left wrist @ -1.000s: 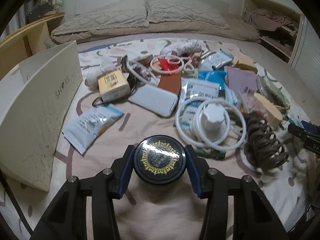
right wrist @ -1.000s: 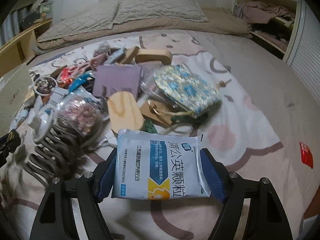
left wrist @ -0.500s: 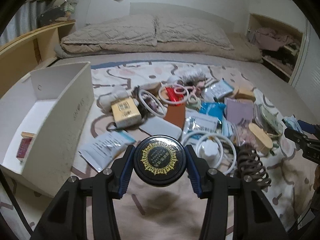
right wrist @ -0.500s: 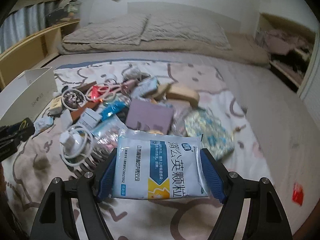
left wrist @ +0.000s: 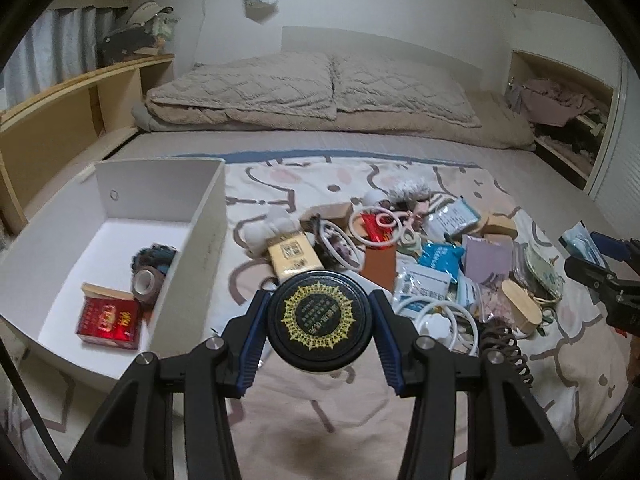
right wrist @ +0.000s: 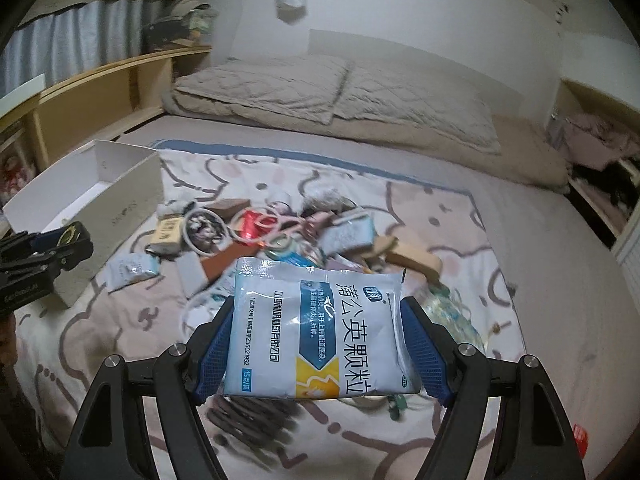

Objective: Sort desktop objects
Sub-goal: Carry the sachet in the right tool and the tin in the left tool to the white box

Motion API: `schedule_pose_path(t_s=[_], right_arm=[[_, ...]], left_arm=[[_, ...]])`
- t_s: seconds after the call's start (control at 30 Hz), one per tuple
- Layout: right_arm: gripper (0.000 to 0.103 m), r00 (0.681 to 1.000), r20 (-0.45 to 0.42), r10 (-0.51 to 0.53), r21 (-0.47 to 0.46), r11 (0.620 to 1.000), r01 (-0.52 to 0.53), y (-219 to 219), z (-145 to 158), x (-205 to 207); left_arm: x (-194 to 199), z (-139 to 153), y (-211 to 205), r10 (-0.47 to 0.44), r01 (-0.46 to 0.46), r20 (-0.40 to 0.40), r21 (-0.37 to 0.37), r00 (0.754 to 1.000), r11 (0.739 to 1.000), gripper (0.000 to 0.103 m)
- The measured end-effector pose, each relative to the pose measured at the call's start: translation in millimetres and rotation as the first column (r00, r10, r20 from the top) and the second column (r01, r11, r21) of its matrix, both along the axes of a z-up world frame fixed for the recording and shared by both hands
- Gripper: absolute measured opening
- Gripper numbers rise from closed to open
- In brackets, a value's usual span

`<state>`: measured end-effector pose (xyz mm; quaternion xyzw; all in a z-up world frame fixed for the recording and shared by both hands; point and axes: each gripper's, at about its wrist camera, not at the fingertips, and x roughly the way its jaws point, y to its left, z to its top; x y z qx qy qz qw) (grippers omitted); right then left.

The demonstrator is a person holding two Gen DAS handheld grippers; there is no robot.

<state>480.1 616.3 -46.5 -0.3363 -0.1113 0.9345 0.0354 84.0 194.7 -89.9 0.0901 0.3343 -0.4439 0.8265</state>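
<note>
Box (left wrist: 200, 216) holds only red pack (left wrist: 107, 317), tape roll (left wrist: 145, 282), dark item. Left tool (left wrist: 320, 316) clamped on tin (left wrist: 320, 316), right tool (right wrist: 316, 336) on sachet (right wrist: 316, 328), both above bed. Clutter pile (left wrist: 420, 256) mostly unsorted.

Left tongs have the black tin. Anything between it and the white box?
Nothing visible: the black tin is held above the bedding, and the white box is open-topped, its near wall the only edge to clear.
</note>
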Motion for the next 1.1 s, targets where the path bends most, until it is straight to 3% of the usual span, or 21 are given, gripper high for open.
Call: schedule_pose_path(t_s=[0.37,0.7,1.1], right_arm=[[0.079,0.995,0.0,0.096,-0.018,0.995,-0.096,-52.1,35.7,-12.5],[0.079,0.984,0.004,0.177,-0.084,0.981,-0.176,-108.7,60.6,-29.1],[0.079,0.987,-0.022,0.159,-0.128,0.979,-0.161,-152.7,78.1,-63.3]], left_arm=[[34.8,34.1,25.7,0.008,-0.007,0.078,-0.022,0.997,1.0,0.05],[68.8,59.7,28.8,-0.021,0.025,0.095,-0.033,0.995,0.999,0.049],[138.0,89.2,20.2,-0.036,0.041,0.099,-0.052,0.994,0.998,0.05]])
